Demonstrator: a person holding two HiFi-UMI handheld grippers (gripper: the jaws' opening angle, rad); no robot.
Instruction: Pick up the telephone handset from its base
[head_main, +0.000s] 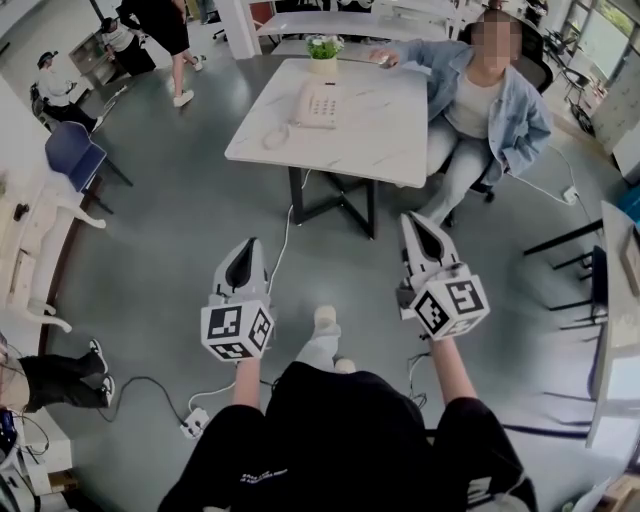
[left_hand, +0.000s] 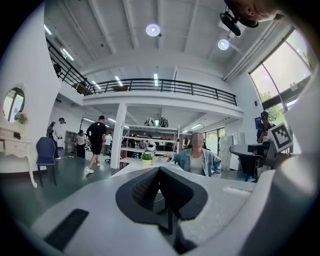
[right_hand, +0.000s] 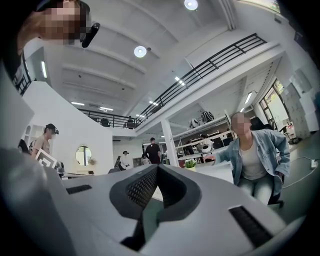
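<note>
Head view shows the white telephone (head_main: 320, 104) on the white table (head_main: 390, 140), its handset (head_main: 301, 105) lying along the base's left side, well ahead of both grippers. The left gripper (head_main: 249, 246) and the right gripper (head_main: 413, 220) point level over the grey floor, short of the table. Each gripper's jaws are pressed together at the tips, nothing between them. A seated person (head_main: 478, 100) is at the table's right side, and a potted plant (head_main: 323, 47) stands at its far edge.

grippers (head_main: 250, 245) (head_main: 411, 220) 2 | telephone (head_main: 318, 103) 1 | potted plant (head_main: 323, 48) 1
</note>
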